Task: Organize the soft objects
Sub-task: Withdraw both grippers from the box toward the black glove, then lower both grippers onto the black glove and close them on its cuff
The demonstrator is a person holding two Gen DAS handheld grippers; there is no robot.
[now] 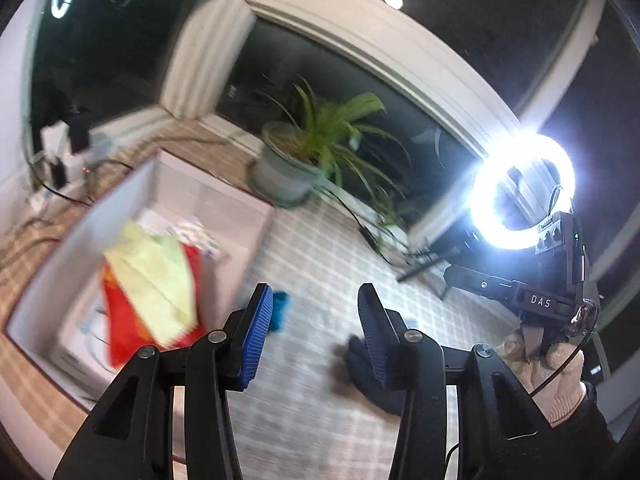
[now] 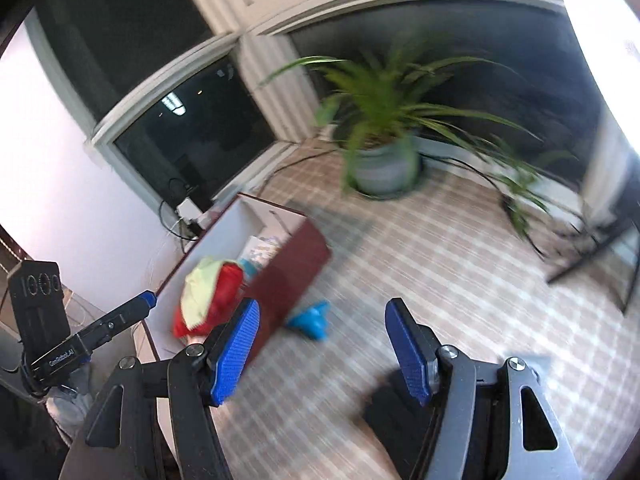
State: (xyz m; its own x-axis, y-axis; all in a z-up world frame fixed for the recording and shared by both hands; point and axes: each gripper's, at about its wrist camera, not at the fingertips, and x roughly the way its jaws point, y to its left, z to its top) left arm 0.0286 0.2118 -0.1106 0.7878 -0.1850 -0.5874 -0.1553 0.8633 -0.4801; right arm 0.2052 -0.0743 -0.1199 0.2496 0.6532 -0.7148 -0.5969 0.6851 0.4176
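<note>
Checked cloth (image 1: pixel 320 264) covers the work surface, pale grid pattern, running back to dark windows with white frames (image 1: pixel 360 40). Both views motion-blurred.

Potted plant (image 1: pixel 296 160) with long green leaves, centre of the left wrist view; upper centre-right in the right wrist view. Ring light (image 1: pixel 522 192) glaring at right of the left view.

Box (image 1: pixel 60 264), white inside, dark red outside, sits lower left in the left view and centre-left in the right view. Inside it: a pale yellow cloth (image 1: pixel 154 276) lying over a red cloth (image 1: pixel 120 332), with a patterned white item (image 1: pixel 196 232) behind them toward the back wall.

Blue soft object (image 2: pixel 310 320) lies on the cloth just outside the box's near wall, below centre in the right view. In the left view it is partly hidden behind the left finger pad.

Dark glove-like item (image 1: pixel 364 364) on the cloth, lower centre-right of the left view. In the right view a dark shape appears at the bottom between the fingers, too blurred to identify.

Left gripper (image 1: pixel 316 332): blue pads spread apart, nothing between them.

Right gripper (image 2: pixel 324 350): pads likewise spread, nothing held. It also shows at right edge of the left view, carried by a hand in a light glove (image 1: pixel 560 372).
</note>
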